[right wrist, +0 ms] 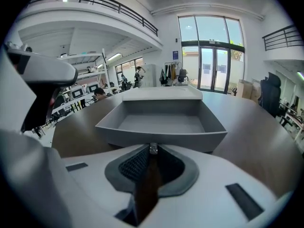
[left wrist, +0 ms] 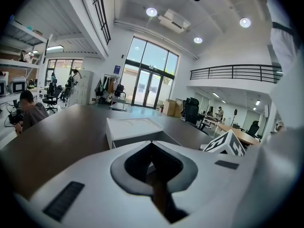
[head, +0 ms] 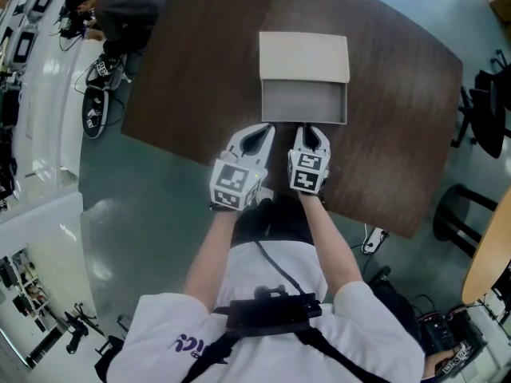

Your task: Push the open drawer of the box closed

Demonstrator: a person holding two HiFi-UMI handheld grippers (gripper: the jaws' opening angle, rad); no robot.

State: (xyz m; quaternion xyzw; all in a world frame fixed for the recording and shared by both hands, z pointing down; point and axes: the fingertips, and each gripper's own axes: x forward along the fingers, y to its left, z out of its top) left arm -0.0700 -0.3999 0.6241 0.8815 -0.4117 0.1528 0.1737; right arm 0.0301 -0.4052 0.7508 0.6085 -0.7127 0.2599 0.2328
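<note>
Closest to the head camera is the person's white shirt (head: 239,294) with a black harness (head: 271,313) on it. Both forearms reach forward to the near edge of the dark tabletop (head: 200,70).

The left gripper (head: 266,128) has its jaws brought together at the tips, and nothing is between them. It points at the left corner of the drawer front. The right gripper (head: 308,128) also has its jaws together at the tips and holds nothing. In the right gripper view its tip is right at the front wall of the drawer (right wrist: 161,140), but I cannot tell if it really touches.

The box (head: 303,56) stands in the middle of the tabletop. Its grey drawer is pulled out toward the person, almost to its full depth as it looks, and it is empty inside.

I judge that the task is at its very beginning. The grippers are lined up in front of the drawer, but no part of the closing is done yet. What is left is the whole push, straight away from the person, until the drawer front is level with the box.
</note>
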